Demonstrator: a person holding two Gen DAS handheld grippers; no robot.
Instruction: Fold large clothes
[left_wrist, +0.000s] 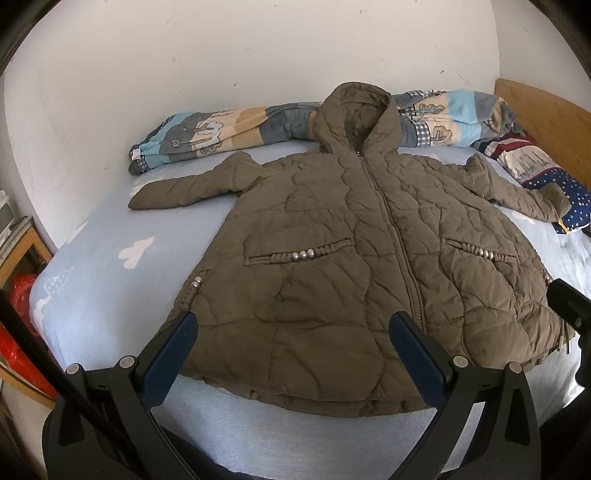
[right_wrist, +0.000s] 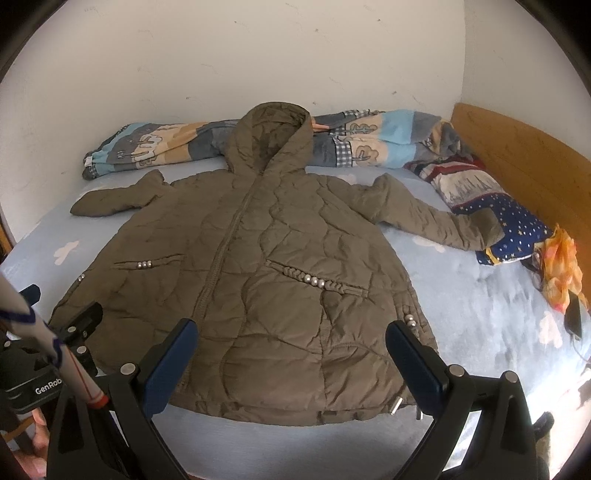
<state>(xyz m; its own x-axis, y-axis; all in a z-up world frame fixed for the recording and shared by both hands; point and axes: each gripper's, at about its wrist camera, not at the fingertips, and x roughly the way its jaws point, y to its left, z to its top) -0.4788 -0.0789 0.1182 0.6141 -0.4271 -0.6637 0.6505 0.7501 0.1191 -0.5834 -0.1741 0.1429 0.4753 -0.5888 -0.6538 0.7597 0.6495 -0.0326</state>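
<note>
Blue-padded fingers of the left gripper (left_wrist: 293, 354) stood spread wide and empty just above the hem of the olive quilted jacket (left_wrist: 332, 258), which lay flat, zipped, front up on the pale blue bed (left_wrist: 110, 295), sleeves out and hood toward the wall. It looked puffy, soft, light and likely slippery; hem corners or cuffs seemed the best holds.

From the right wrist, the right gripper (right_wrist: 291, 362) likewise gaped empty over the hem near the beaded side, the jacket's right sleeve (right_wrist: 436, 221) reaching a starry pillow (right_wrist: 517, 229).

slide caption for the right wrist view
Open right gripper above the hem of a zipped olive puffer jacket spread flat on a bed.
</note>
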